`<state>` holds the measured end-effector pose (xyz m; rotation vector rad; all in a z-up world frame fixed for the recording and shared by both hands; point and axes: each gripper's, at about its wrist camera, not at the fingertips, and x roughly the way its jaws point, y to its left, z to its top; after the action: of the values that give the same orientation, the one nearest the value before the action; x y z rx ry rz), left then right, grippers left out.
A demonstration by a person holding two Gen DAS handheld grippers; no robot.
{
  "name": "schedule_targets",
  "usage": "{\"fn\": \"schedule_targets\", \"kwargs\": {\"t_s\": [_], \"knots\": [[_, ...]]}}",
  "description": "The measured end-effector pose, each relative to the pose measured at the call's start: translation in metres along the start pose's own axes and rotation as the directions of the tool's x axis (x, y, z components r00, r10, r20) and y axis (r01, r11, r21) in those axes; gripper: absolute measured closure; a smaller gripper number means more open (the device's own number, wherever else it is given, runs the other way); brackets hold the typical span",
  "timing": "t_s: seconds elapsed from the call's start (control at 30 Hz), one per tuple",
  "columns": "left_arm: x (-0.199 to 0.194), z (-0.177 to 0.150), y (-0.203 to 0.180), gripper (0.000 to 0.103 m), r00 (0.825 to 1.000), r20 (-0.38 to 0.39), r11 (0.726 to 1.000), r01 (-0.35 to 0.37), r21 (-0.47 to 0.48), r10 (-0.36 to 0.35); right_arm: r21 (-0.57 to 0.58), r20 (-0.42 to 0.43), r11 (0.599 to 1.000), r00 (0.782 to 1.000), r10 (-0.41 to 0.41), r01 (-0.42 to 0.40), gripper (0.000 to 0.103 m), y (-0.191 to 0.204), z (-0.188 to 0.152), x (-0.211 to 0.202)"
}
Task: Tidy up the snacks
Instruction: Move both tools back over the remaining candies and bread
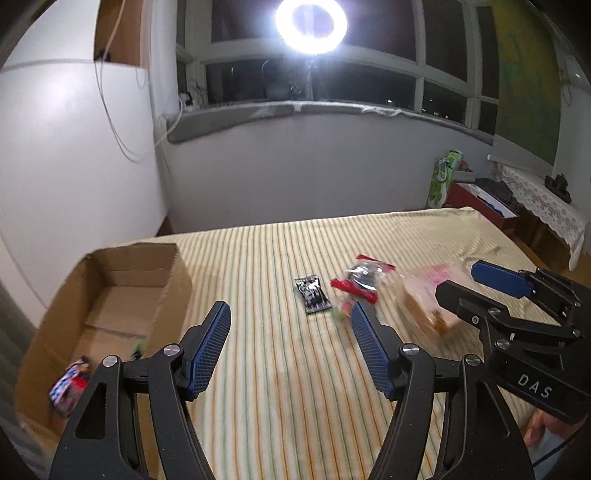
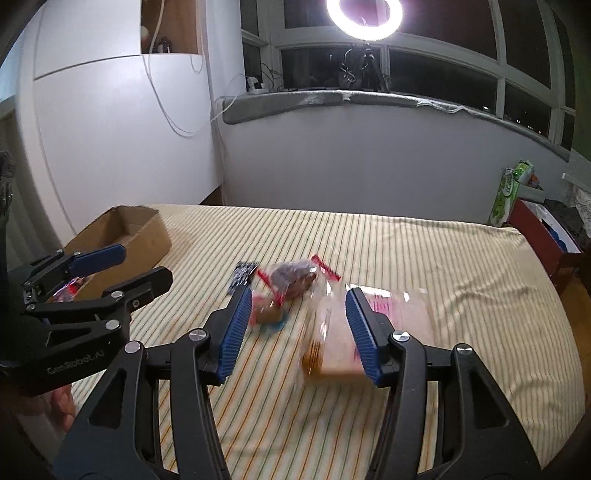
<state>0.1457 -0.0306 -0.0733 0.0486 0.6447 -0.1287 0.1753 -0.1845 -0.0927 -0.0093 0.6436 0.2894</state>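
Observation:
On the striped bedspread (image 1: 266, 369) lie a black packet (image 1: 312, 295), a clear packet with red edges (image 1: 364, 277), a small red and green sweet (image 1: 343, 310) and a bagged bread with pink print (image 1: 424, 295). My left gripper (image 1: 289, 306) hovers open over the cloth, short of the black packet, with nothing between its fingers. My right gripper (image 2: 298, 295) is open above the bagged bread (image 2: 332, 332), not pressing on it. Beyond it are the red-edged packet (image 2: 295, 277), the black packet (image 2: 243, 275) and a small round snack (image 2: 269, 317). Each gripper shows in the other's view: right gripper (image 1: 461, 277), left gripper (image 2: 146, 264).
An open cardboard box (image 1: 177, 280) sits at the bed's left, with a colourful packet (image 1: 70, 384) inside. The box (image 2: 155, 229) also shows at the left in the right wrist view. A ring light (image 1: 310, 22) glares above the window sill. A red box (image 1: 484, 206) and a green bag (image 1: 441, 181) stand beyond the bed's right edge.

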Motion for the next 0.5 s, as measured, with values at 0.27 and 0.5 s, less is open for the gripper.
{"fn": "schedule_targets", "kwargs": {"t_s": [0.27,0.5], "knots": [[0.048,0.03,0.017,0.036,1.0,-0.006,0.999,-0.013,-0.05,0.013,0.002,-0.015,1.0,1.0,0.001,-0.001,0.048,-0.005,0.022,0.036],[0.051,0.027,0.025,0.036,0.999,-0.029,0.998,-0.017,-0.061,0.016,0.002,-0.124,0.999,0.991,0.043,-0.043,0.029,0.002,0.026,0.07]]}}
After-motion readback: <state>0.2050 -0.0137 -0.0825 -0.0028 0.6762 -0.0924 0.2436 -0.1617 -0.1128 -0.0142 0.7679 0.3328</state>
